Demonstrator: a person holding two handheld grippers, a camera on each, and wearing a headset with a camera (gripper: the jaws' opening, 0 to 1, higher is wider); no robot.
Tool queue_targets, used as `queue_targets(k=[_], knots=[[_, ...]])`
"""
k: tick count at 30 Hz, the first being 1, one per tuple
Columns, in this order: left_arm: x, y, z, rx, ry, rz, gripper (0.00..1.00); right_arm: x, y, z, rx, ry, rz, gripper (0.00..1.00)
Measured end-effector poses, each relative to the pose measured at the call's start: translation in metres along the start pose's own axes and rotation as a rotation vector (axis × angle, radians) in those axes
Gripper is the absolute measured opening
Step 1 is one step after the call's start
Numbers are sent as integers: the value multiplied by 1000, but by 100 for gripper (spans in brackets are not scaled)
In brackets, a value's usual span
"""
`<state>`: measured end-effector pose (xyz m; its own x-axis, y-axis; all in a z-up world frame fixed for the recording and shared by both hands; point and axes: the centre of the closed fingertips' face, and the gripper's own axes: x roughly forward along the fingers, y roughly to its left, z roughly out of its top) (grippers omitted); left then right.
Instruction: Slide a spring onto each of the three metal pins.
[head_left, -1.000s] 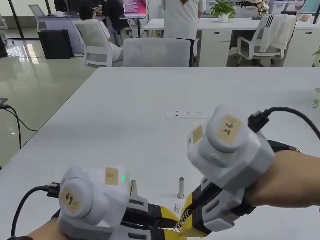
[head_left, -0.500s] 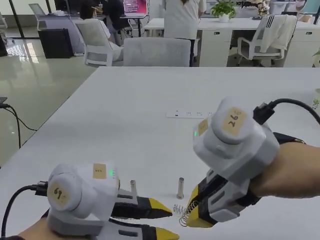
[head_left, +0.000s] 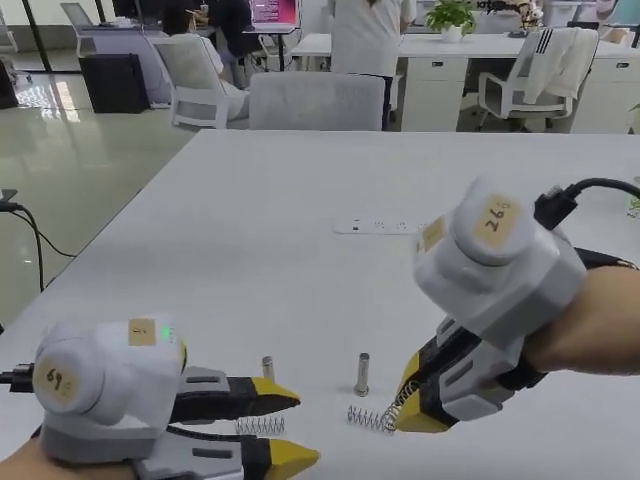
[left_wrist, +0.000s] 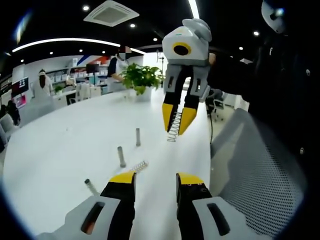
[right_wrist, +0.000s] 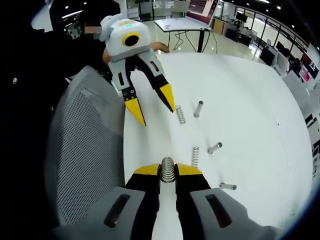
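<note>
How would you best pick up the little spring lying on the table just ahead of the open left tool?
Probably across its middle coils, from above, one jaw on each long side. The spring lies flat on its side on the table, so that leaves an end free to slip over a pin; the left tool is open right beside it.

Head view: high, behind both grippers, faces fwd & down over the white table (head_left: 300, 220) toward far desks (head_left: 400, 45). Left gripper view: low, close to tabletop, faces right along own jaws; catches right gripper (left_wrist: 178, 121) w/ its spring (left_wrist: 172, 129). Right gripper view: higher, tilted down, faces left; catches left gripper (right_wrist: 155, 112). All 3 share the near-edge patch w/ pins (head_left: 363, 373) & loose spring (head_left: 260, 425).
</note>
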<state>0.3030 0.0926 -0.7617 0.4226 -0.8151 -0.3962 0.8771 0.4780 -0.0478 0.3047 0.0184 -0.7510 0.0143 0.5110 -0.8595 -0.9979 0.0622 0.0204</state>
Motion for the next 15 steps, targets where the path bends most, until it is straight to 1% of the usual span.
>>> queue_targets(k=[4, 11, 15], knots=[[-9, 6, -8, -25, -3, 34, 28, -4, -7, -4, 5, 9, -15, 8], [-23, 15, -20, -74, -18, 95, 33, -9, -15, -8, 17, 14, -27, 8], [-28, 18, -27, -85, -14, 120, 35, -13, -20, -13, 25, 21, -38, 8]])
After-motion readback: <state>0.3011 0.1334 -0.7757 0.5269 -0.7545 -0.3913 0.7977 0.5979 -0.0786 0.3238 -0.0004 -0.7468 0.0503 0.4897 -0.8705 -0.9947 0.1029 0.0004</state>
